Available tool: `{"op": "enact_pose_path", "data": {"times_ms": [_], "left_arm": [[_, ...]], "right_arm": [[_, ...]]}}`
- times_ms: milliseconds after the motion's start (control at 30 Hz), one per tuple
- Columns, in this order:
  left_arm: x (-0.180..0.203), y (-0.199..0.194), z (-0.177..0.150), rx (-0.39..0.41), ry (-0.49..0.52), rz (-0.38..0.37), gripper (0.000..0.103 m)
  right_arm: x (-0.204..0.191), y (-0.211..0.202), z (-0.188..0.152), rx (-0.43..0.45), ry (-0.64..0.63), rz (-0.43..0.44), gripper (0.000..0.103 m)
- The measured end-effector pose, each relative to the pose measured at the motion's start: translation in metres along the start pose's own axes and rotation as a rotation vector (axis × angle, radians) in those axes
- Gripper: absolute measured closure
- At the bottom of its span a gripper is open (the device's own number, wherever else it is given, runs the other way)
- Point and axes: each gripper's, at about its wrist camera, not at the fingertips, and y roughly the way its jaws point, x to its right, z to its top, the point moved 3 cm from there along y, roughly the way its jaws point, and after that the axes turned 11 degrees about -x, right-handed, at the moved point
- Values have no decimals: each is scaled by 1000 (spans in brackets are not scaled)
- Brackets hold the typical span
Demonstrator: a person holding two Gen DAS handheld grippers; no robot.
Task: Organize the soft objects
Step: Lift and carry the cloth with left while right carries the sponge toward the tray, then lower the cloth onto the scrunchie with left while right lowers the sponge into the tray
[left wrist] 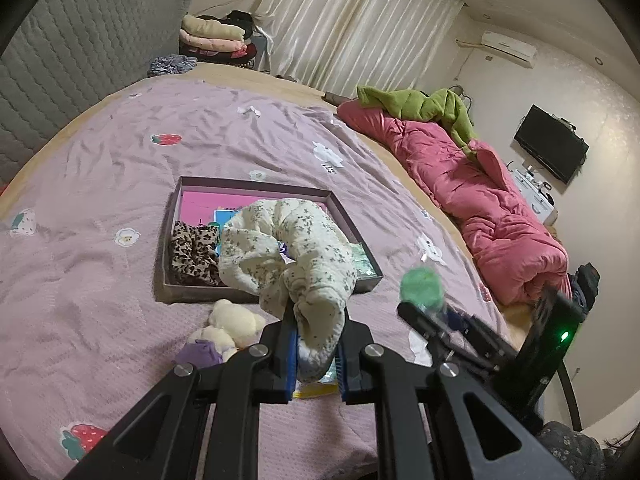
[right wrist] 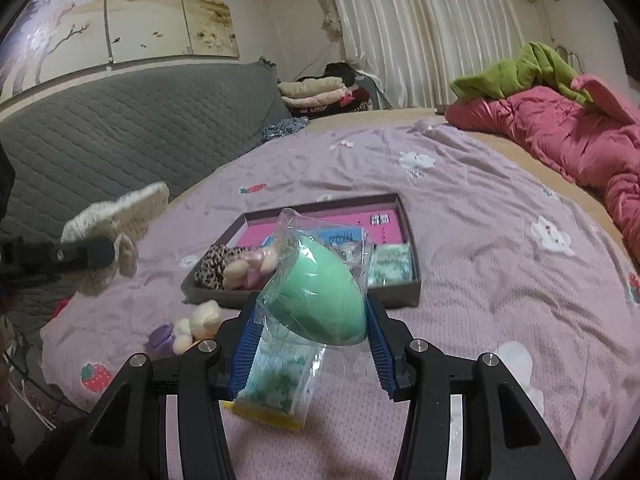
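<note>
My left gripper [left wrist: 316, 320] is shut on a cream floral scrunchie [left wrist: 288, 248] and holds it above the near edge of a shallow dark box [left wrist: 256, 190] on the bed. It also shows in the right wrist view [right wrist: 120, 216]. My right gripper [right wrist: 312, 320] is shut on a green sponge in a clear wrapper [right wrist: 320, 284], held in front of the box [right wrist: 412, 248]. The box holds a leopard scrunchie [left wrist: 192, 254], a pale pink soft item [right wrist: 256, 264] and a green-patterned packet [right wrist: 390, 262]. The sponge appears blurred in the left wrist view [left wrist: 420, 286].
A cream plush bear with a purple part [left wrist: 224, 332] lies on the pink sheet before the box. A green-patterned bag with a yellow edge [right wrist: 276, 400] lies under my right gripper. A red quilt [left wrist: 460, 184] lies at the right, folded clothes [left wrist: 216, 36] by the grey headboard.
</note>
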Motion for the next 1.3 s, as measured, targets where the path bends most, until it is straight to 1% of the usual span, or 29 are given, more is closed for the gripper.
{"op": "enact_pose_path", "data": {"times_ms": [133, 300, 433, 533, 633, 833, 1067, 1300], "left_arm": [[-1, 6, 5, 4, 12, 20, 88], [-8, 17, 16, 8, 5, 58, 88], [-17, 26, 27, 8, -3, 120, 88], [-26, 37, 35, -16, -9, 154, 88], [-35, 47, 40, -26, -30, 152, 88], [-42, 64, 49, -40, -29, 173, 88], [-42, 77, 49, -61, -14, 194, 88], [-43, 78, 51, -60, -10, 208, 88]], "right_arm": [[-6, 2, 16, 36, -4, -3, 52], [-13, 15, 30, 38, -17, -22, 52], [-15, 28, 42, 38, -16, -39, 52], [-12, 45, 48, 14, -3, -60, 52], [-6, 59, 50, -1, 12, -69, 52], [6, 74, 51, -15, 26, -87, 51], [14, 75, 53, -2, 43, -90, 52], [15, 75, 58, 14, 42, -102, 51]]}}
